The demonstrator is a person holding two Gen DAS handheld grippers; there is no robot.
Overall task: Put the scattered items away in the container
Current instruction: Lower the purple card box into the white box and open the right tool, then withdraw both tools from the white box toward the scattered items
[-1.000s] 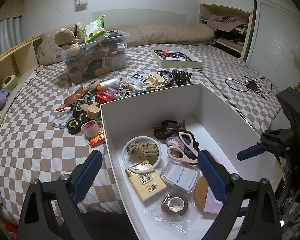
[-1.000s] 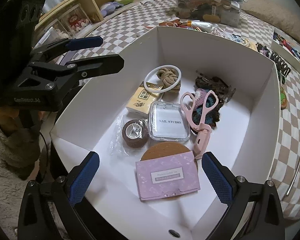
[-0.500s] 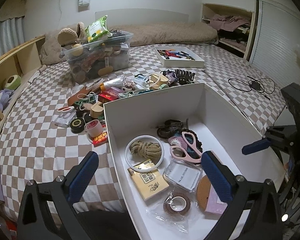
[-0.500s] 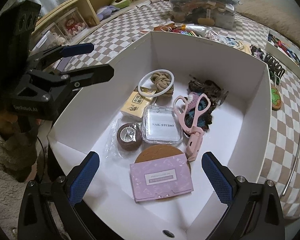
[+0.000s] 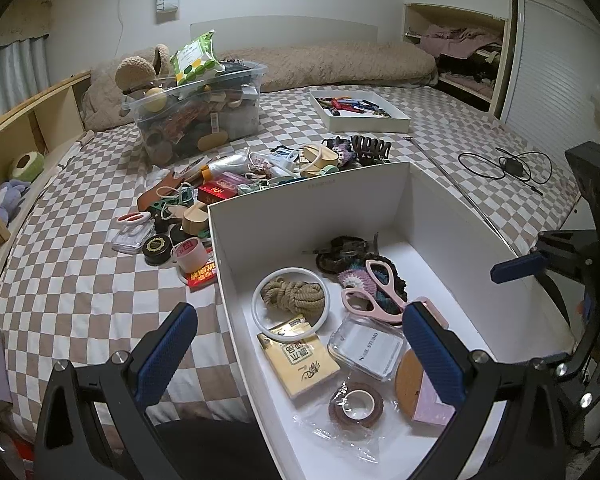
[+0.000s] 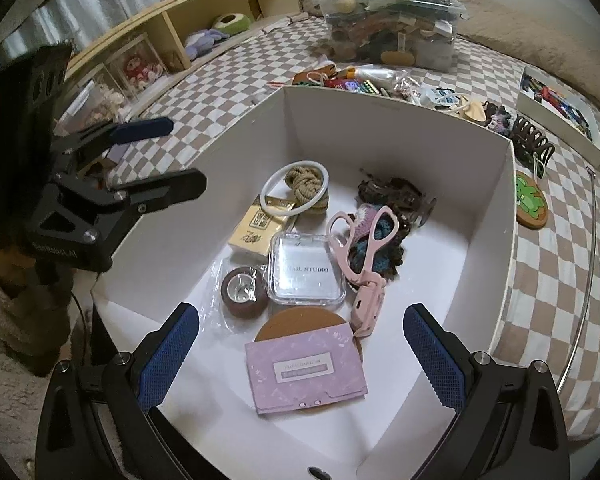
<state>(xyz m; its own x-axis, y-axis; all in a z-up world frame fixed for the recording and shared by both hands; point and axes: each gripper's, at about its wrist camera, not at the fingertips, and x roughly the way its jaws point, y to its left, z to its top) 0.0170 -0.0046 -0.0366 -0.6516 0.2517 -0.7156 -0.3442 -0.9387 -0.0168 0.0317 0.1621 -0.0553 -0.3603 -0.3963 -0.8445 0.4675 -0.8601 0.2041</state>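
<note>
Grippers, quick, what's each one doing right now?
Left gripper: jaws just opened wide, holding nothing.
Right gripper: open, empty, over the white box.

white open box (image 5: 312, 200) half-filled; scattered items (image 5: 204, 200) just beside it

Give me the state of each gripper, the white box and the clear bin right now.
left gripper: open, empty
right gripper: open, empty
white box: lidless, partly filled
pink scissors: folded shut, in the box
clear bin: lidless, overfilled
</note>
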